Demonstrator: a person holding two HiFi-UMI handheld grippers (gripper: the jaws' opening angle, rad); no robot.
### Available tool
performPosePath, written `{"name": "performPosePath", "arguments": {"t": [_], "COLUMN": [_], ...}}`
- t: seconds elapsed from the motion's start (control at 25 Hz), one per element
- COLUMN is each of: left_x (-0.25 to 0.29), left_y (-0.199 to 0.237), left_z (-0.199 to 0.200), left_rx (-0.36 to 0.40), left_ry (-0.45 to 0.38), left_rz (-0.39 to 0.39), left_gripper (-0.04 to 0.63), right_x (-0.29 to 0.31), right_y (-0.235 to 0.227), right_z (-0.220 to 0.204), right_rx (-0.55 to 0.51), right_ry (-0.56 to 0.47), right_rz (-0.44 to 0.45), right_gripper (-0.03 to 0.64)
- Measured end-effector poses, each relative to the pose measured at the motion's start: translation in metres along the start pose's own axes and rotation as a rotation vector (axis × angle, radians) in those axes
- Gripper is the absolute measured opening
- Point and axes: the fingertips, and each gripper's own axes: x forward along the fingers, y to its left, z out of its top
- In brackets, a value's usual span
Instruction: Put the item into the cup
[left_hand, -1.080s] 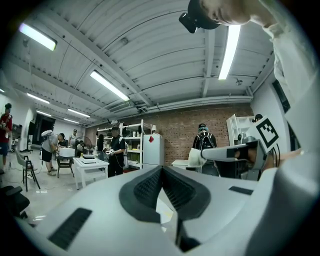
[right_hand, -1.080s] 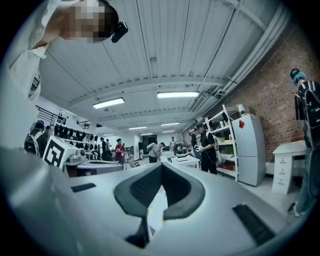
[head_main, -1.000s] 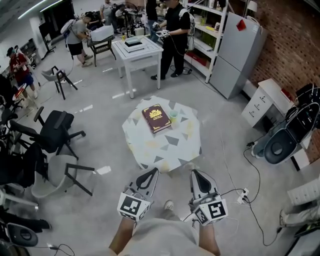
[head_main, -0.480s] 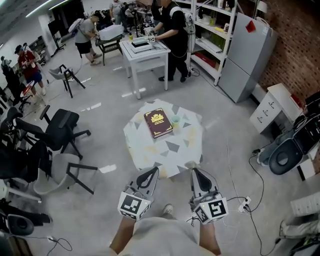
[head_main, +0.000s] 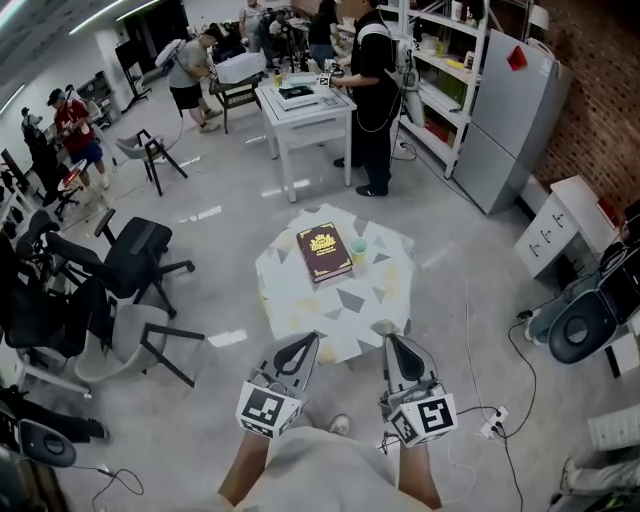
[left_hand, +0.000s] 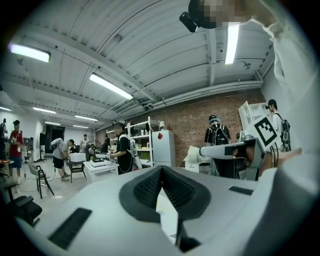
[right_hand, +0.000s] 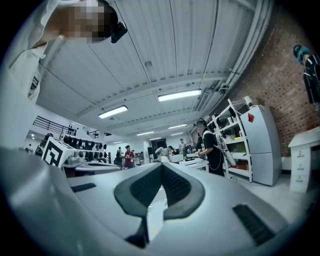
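Note:
A small table under a patterned cloth (head_main: 340, 310) stands ahead of me in the head view. On it lie a dark red book (head_main: 323, 252) and, just right of the book, a pale green cup (head_main: 357, 250). I can make out no other small item from here. My left gripper (head_main: 298, 347) and right gripper (head_main: 396, 347) hang side by side short of the table's near edge. Both are shut with nothing in them. The left gripper view has its jaws (left_hand: 161, 169) meeting at the tip, and the right gripper view (right_hand: 161, 166) has the same.
Black office chairs (head_main: 135, 255) and a grey chair (head_main: 130, 340) stand to the left. A white table (head_main: 305, 110) with people around it is behind. Right are a grey cabinet (head_main: 510, 120), a white drawer unit (head_main: 560, 225), a floor cable (head_main: 470, 330) and a power strip (head_main: 492, 420).
The table with book and cup now sits lower in the head view, nearer the grippers. Both grippers keep their place and stay shut. People in the background have shifted.

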Motion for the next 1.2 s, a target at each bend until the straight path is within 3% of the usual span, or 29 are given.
{"name": "performPosePath", "arguments": {"t": [0.72,1.2], "left_x": [0.039,0.079], "left_y": [0.01,0.051], "left_z": [0.0,-0.009], "left_rx": [0.007,-0.017], "left_ry": [-0.019,-0.021], "left_rz": [-0.01,-0.017], "left_gripper": [0.012,0.012], "right_x": [0.024,0.077], "right_y": [-0.027,-0.044], "right_z": [0.001,-0.008], "right_rx": [-0.011,-0.024], "right_ry": [-0.01,0.013], "right_rz": [0.001,-0.008], "right_gripper": [0.002,0.002]}}
